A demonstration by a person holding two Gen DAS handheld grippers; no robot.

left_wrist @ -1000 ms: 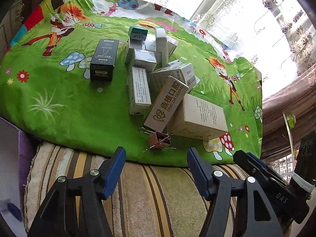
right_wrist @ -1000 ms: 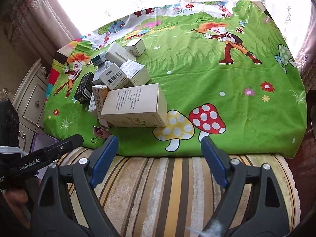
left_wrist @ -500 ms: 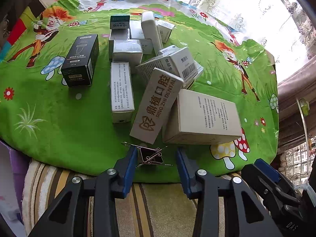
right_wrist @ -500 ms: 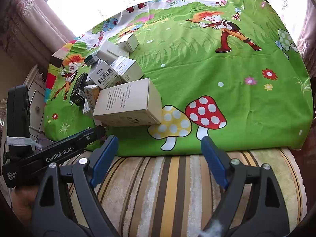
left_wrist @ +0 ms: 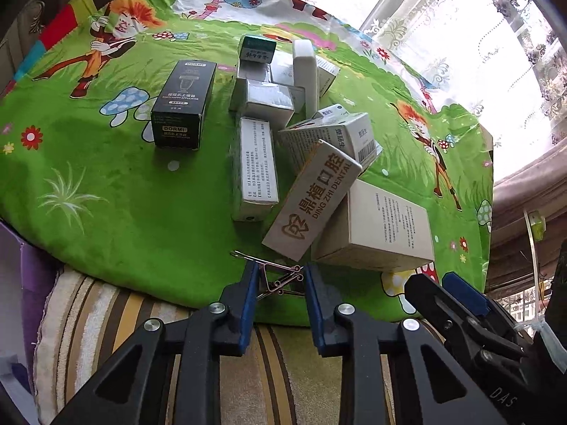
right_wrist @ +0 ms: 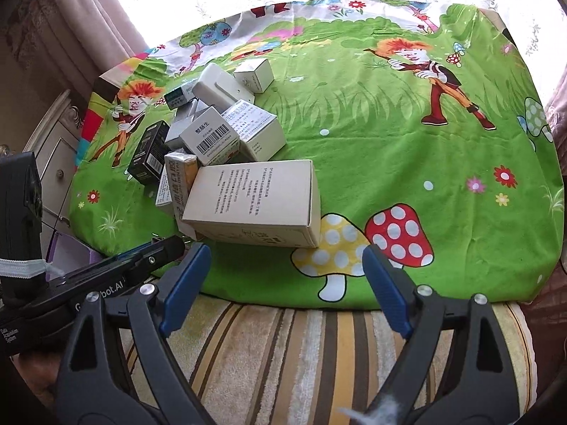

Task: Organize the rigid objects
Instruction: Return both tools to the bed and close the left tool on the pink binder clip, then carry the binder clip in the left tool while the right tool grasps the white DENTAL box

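- The left wrist view shows the left gripper (left_wrist: 280,278) with its blue pads closed on a rose-gold binder clip (left_wrist: 281,279) at the near edge of the green cartoon cloth (left_wrist: 106,191); the jaws have just been closing, and the clip sits between them with its wire handles sticking out to the left.
- In the right wrist view the clip is hidden behind the tip of the left gripper (right_wrist: 166,248), which enters from the left.
- The right gripper (right_wrist: 287,279) hangs with its jaws wide apart and nothing between them, over the striped cushion (right_wrist: 283,347) and the cloth's near edge, in front of a yellow and a red printed mushroom.
- Just beyond the clip, a long beige dental box (left_wrist: 313,205) leans tilted on a large cream box (left_wrist: 379,230), which lies flat to its right.
- Farther off lies a jumble of small white and grey cartons; a barcoded carton (left_wrist: 336,140) rests tilted behind the dental box, and a narrow white carton (left_wrist: 255,166) lies flat to its left.
- A black Dormi box (left_wrist: 184,106) lies flat by itself, well to the left of the pile.
- Only the right wrist view shows the wide bare stretch of cloth to the right of the pile, and a pale cabinet (right_wrist: 53,156) at far left.
- Lace curtains (left_wrist: 478,46) hang at a bright window beyond the cloth.
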